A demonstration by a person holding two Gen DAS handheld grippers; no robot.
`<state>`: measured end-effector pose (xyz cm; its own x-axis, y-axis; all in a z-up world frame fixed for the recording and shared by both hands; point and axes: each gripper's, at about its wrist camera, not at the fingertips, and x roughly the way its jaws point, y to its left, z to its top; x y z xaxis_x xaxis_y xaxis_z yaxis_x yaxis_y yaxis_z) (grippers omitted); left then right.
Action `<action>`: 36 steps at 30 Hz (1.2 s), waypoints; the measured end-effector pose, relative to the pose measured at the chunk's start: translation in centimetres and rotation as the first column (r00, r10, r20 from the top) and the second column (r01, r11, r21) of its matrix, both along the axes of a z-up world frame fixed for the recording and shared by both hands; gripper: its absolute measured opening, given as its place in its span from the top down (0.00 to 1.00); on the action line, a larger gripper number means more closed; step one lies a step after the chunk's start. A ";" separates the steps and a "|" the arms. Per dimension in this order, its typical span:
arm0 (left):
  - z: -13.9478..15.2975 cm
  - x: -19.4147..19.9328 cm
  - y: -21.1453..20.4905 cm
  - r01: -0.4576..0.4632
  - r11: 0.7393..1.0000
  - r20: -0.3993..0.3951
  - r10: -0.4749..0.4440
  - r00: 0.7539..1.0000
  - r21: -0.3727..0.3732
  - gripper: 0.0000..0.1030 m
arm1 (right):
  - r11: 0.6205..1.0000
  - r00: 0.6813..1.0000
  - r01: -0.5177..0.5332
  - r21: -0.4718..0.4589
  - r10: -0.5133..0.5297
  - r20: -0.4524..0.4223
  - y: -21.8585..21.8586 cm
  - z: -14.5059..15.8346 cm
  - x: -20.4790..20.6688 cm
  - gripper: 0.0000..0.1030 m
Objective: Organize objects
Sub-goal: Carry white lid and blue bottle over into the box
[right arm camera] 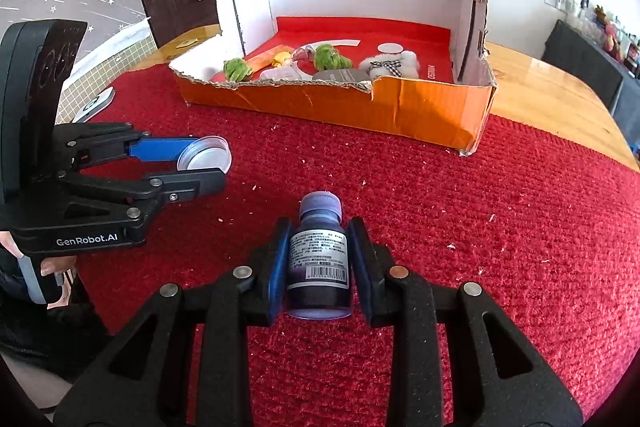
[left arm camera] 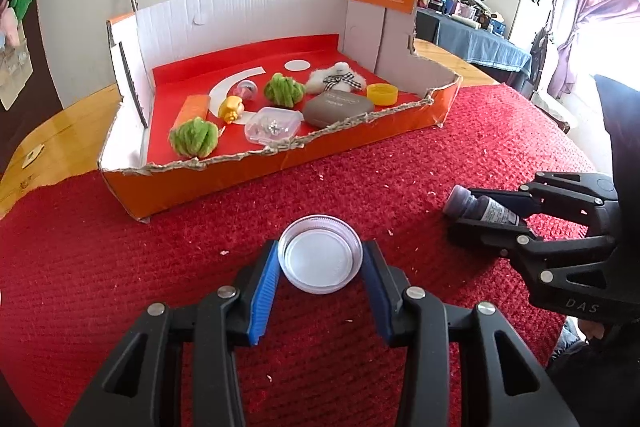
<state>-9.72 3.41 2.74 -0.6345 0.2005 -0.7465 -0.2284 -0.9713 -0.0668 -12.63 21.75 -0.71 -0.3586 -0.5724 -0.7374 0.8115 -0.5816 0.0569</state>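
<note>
A clear round plastic lid [left arm camera: 320,259] sits between the blue pads of my left gripper [left arm camera: 324,244], which is shut on it just above the red cloth [left arm camera: 360,167]. To its right, my right gripper [left arm camera: 460,211] is shut on a small dark purple bottle [left arm camera: 484,211] with a white label. In the right wrist view the bottle [right arm camera: 320,259] lies along the fingers of the right gripper [right arm camera: 320,227], cap pointing forward. The left gripper [right arm camera: 212,163] with the lid [right arm camera: 206,155] shows at the left. The torn orange cardboard box [left arm camera: 280,163] stands behind both.
The box [right arm camera: 320,107] holds two green fuzzy balls [left arm camera: 194,139], a clear case [left arm camera: 272,125], a grey case [left arm camera: 338,105], a yellow cap [left arm camera: 382,93] and a white plush [left arm camera: 336,77]. Wooden table [right arm camera: 540,95] shows beyond the cloth. A flat white device [right arm camera: 94,103] lies at the cloth's left edge.
</note>
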 end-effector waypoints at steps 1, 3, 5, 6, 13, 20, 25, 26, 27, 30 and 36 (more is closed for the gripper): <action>0.0 -0.1 0.0 -0.001 1.000 -0.002 0.001 1.000 0.000 0.56 | 1.000 1.000 0.000 -0.002 0.000 -0.002 0.1 0.0 0.0 0.73; -0.1 -0.1 0.2 -0.003 1.000 -0.012 0.003 1.000 -0.005 0.56 | 1.000 1.000 0.000 -0.012 0.000 -0.018 0.2 -0.1 0.2 0.73; 0.0 -0.1 0.3 -0.001 1.000 -0.017 0.001 1.000 -0.012 0.59 | 1.000 0.999 -0.001 -0.010 0.001 -0.050 0.2 -0.2 0.6 0.74; 0.1 -0.1 0.3 -0.001 1.000 -0.017 0.001 1.000 -0.007 0.59 | 1.000 0.998 -0.001 -0.010 0.001 -0.058 0.3 -0.2 0.8 0.74; 3.4 0.9 0.5 0.014 1.000 -0.100 -0.014 0.995 -0.002 0.59 | 0.994 0.992 -0.029 -0.103 0.016 -0.128 0.2 4.5 1.2 0.75; 5.8 0.0 0.3 0.008 1.000 -0.138 -0.010 0.990 -0.014 0.59 | 0.992 0.988 -0.024 -0.127 0.004 -0.156 -1.0 7.1 -0.4 0.75; 7.4 -3.1 -0.6 -0.011 1.000 -0.135 0.008 0.991 -0.022 0.59 | 0.992 0.988 -0.033 -0.121 0.014 -0.151 -3.4 9.8 -3.0 0.75; 7.7 -3.8 -0.8 -0.010 1.000 -0.134 0.007 0.991 -0.022 0.59 | 0.994 0.989 -0.030 -0.109 0.014 -0.148 -4.1 10.3 -3.7 0.75; 8.0 -4.6 -0.9 -0.012 1.000 -0.132 0.009 0.991 -0.026 0.59 | 0.996 0.989 -0.024 -0.086 0.012 -0.145 -5.0 10.8 -4.6 0.75; 8.7 -7.1 -1.2 -0.013 0.999 -0.132 0.008 0.991 -0.036 0.59 | 0.999 0.988 -0.003 -0.034 -0.002 -0.157 -7.4 11.5 -6.7 0.75; 8.2 -11.6 -2.0 -0.038 0.999 -0.060 0.037 0.998 -0.023 0.59 | 0.999 0.996 0.025 0.049 -0.021 -0.083 -11.8 10.9 -11.2 0.74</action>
<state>-21.34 1.41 10.93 -0.6844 0.1583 -0.7117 -0.1945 -0.9804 -0.0310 -23.88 9.95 10.16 -0.4318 -0.5269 -0.7321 0.7986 -0.6006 -0.0388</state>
